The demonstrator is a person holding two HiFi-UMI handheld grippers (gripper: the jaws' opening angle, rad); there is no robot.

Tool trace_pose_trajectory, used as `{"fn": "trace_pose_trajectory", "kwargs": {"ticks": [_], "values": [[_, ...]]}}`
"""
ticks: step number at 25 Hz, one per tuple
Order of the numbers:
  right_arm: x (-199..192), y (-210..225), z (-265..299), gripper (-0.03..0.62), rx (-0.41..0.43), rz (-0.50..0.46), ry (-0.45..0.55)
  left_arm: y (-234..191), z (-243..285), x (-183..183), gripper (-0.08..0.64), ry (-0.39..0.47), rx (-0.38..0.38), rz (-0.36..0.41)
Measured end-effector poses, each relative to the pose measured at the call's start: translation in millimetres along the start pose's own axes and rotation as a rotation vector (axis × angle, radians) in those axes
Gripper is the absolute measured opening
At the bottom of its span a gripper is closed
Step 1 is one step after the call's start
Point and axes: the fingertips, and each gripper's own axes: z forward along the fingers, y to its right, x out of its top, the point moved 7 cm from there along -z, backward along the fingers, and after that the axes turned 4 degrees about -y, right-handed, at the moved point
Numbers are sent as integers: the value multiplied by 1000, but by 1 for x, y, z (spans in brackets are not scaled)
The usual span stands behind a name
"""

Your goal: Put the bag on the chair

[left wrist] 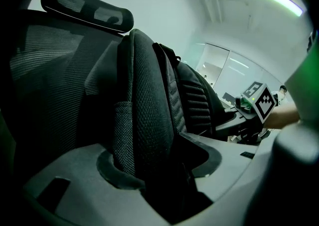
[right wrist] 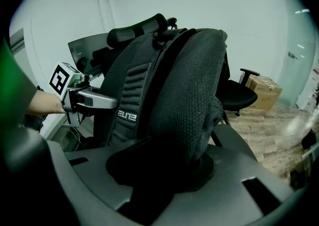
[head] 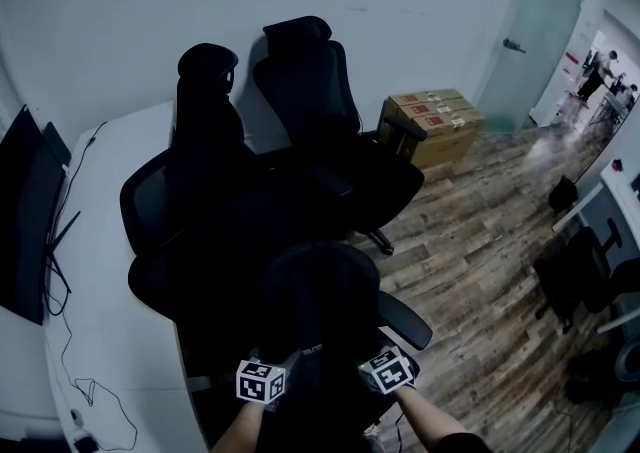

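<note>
- Head view: nearest chair (head: 404, 320) sat at bottom centre, seat mostly hidden.
- Black bag (right wrist: 185, 90) stood upright against that chair's backrest; couldn't tell whether it rested on the seat yet.
- Grip: left gripper (left wrist: 158, 172) pinched a shoulder strap, right gripper (right wrist: 160, 170) clamped the bag's padded edge.
- Judged step: setting down. Next: get the bag's weight on the seat and leaning stable, then release both.

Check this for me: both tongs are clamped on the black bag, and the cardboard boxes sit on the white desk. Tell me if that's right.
The cardboard boxes sit on the wood floor by the wall instead, as the head view shows. The left tongs and right tongs are indeed clamped on the black bag.
</note>
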Motion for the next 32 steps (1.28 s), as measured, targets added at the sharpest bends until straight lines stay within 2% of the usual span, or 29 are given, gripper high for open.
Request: {"fn": "trace_pose_trajectory", "kwargs": {"ticks": [20, 27, 32], "values": [[-17, 29, 64, 144, -1, 45, -52, -38, 56, -23, 266, -85, 16, -55], [-25, 36, 84, 168, -6, 77, -107, -52, 70, -32, 287, -117, 33, -86], [-17, 40, 89, 186, -16, 85, -104, -60, 78, -34, 301, -140, 48, -101]]}}
